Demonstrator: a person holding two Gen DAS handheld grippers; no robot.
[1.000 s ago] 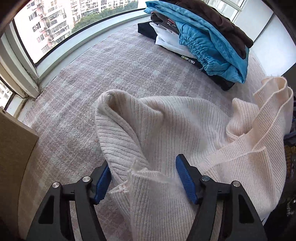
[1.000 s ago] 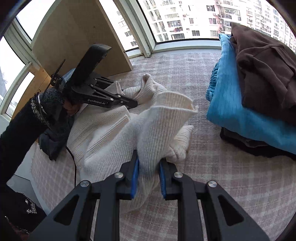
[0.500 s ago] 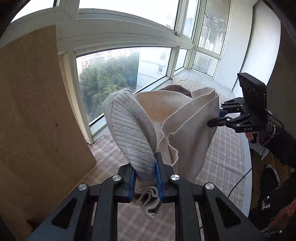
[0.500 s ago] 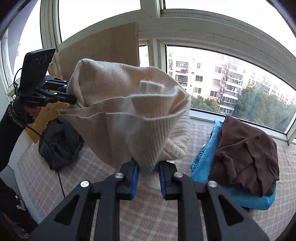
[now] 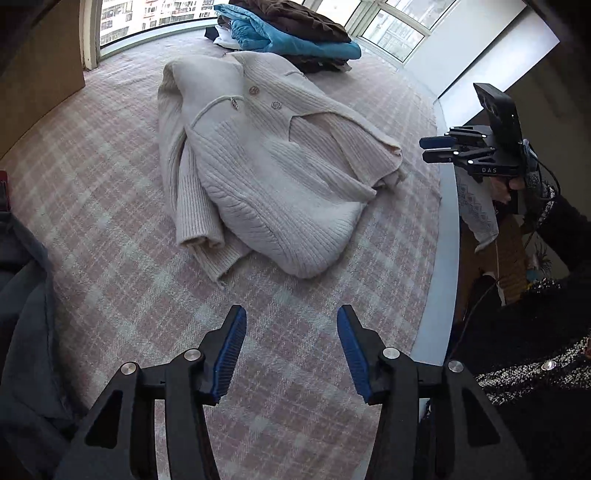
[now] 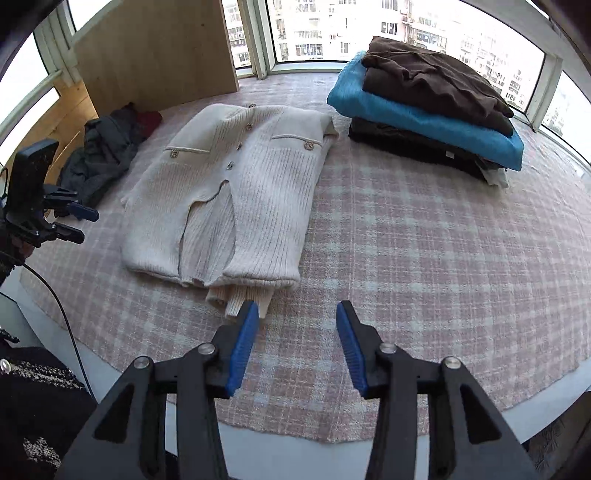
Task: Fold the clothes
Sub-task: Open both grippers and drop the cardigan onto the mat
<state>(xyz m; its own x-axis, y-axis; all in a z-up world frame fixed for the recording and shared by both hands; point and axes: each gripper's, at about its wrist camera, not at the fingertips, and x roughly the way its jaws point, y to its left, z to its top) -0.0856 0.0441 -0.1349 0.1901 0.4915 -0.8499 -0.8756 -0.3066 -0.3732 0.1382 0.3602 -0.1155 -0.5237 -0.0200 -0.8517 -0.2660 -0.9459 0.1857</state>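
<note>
A cream ribbed cardigan with metal buttons lies spread flat, front up, on the pink plaid cloth; it also shows in the right wrist view. My left gripper is open and empty, hovering just short of the cardigan's side. My right gripper is open and empty above the cloth at the cardigan's hem, its left finger close to a sleeve cuff. Each gripper shows in the other's view, the right and the left, both clear of the garment.
A stack of folded clothes, brown on blue on dark, sits at the back right of the cloth, also in the left wrist view. A heap of dark unfolded clothes lies left by a wooden panel. The table's front edge is near.
Both grippers held the cardigan up in the air half a second ago. Now it lies flat on the cloth and both grippers have opened and drawn back from it.
</note>
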